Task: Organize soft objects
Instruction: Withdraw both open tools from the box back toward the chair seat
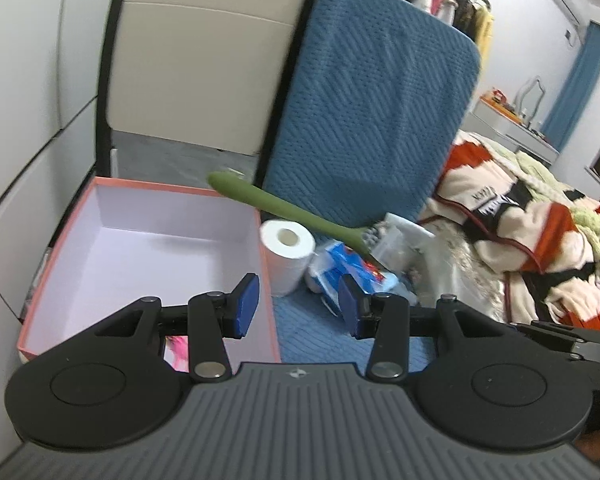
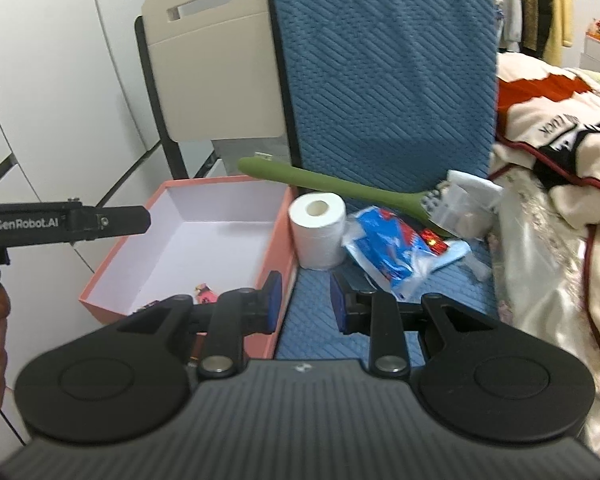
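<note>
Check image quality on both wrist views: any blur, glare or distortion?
Left wrist view: motion blur smears the chair edges and the brush; the gripper itself is sharp; fisheye bends the wall panels; bright patch at upper right. Right wrist view: milder blur on the blanket and the box; fisheye curves the cabinet lines; dark corners; no strong glare.
</note>
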{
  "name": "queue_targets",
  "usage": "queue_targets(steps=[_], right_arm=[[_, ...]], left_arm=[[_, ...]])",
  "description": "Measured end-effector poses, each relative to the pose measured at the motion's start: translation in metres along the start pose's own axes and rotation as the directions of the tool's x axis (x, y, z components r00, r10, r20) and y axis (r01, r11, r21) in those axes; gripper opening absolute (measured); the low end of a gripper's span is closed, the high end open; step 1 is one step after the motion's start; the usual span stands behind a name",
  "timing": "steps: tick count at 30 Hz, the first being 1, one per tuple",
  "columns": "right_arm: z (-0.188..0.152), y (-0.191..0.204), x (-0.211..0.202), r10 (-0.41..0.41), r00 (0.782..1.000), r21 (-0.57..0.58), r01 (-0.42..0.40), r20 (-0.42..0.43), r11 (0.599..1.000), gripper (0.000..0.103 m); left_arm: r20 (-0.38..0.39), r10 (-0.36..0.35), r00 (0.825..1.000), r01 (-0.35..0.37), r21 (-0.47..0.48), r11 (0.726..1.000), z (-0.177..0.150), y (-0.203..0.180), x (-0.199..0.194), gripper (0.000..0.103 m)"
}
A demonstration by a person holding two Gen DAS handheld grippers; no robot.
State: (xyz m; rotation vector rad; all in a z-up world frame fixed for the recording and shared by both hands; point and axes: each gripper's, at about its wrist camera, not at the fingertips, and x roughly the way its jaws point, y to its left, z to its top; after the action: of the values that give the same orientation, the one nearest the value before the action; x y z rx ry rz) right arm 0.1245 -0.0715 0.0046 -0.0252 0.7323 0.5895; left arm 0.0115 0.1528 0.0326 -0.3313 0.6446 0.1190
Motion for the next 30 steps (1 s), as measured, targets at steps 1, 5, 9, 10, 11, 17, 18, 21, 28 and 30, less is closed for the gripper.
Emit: queue_targets(steps=[1, 5, 9, 10, 11, 17, 18, 21, 28, 30], right_arm=[[-0.003, -0.004, -0.003, -0.004, 1.000, 0.003, 0.004, -0.001, 1.000, 0.030], [-0.017, -0.018, -0.013, -0.020, 1.000, 0.017, 0.020, 0.000, 1.000, 0.030], [-0.031, -0.036, -0.025, -0.050, 0.999, 0.051, 0.050, 0.012, 0.997, 0.030], [-0.034, -0.040, -0.029, -0.056, 0.998, 0.058, 0.055, 0.016, 0.997, 0.030], [-0.037, -0.044, -0.031, -0.066, 0.998, 0.062, 0.064, 0.019, 0.996, 0.030], [-0.062, -0.067, -0.043, -0.107, 0.994, 0.098, 0.104, 0.020, 0.990, 0.030], [-0.066, -0.070, -0.044, -0.113, 0.993, 0.104, 0.111, 0.018, 0.988, 0.030], [-0.080, -0.080, -0.047, -0.131, 0.991, 0.119, 0.129, 0.015, 0.984, 0.030], [-0.104, -0.098, -0.052, -0.167, 0.986, 0.138, 0.163, 0.021, 0.977, 0.030], [-0.112, -0.101, -0.052, -0.181, 0.983, 0.134, 0.176, 0.027, 0.975, 0.030]], left_arm=[[-0.004, -0.006, 1.000, 0.006, 0.007, 1.000, -0.003, -0.006, 0.000, 0.050], [-0.019, -0.030, 0.999, 0.031, 0.033, 0.999, -0.017, -0.027, 0.002, 0.050], [-0.039, -0.054, 0.998, 0.056, 0.054, 0.997, -0.031, -0.047, 0.008, 0.050], [-0.043, -0.060, 0.997, 0.063, 0.057, 0.996, -0.034, -0.051, 0.009, 0.050], [-0.049, -0.063, 0.997, 0.065, 0.059, 0.996, -0.037, -0.055, 0.011, 0.050], [-0.076, -0.099, 0.992, 0.105, 0.088, 0.990, -0.057, -0.082, 0.020, 0.052], [-0.079, -0.105, 0.991, 0.113, 0.098, 0.989, -0.061, -0.087, 0.020, 0.052], [-0.088, -0.118, 0.989, 0.128, 0.110, 0.986, -0.071, -0.096, 0.023, 0.052], [-0.101, -0.127, 0.987, 0.139, 0.125, 0.982, -0.098, -0.106, 0.032, 0.052], [-0.109, -0.128, 0.986, 0.142, 0.124, 0.982, -0.104, -0.108, 0.036, 0.052]])
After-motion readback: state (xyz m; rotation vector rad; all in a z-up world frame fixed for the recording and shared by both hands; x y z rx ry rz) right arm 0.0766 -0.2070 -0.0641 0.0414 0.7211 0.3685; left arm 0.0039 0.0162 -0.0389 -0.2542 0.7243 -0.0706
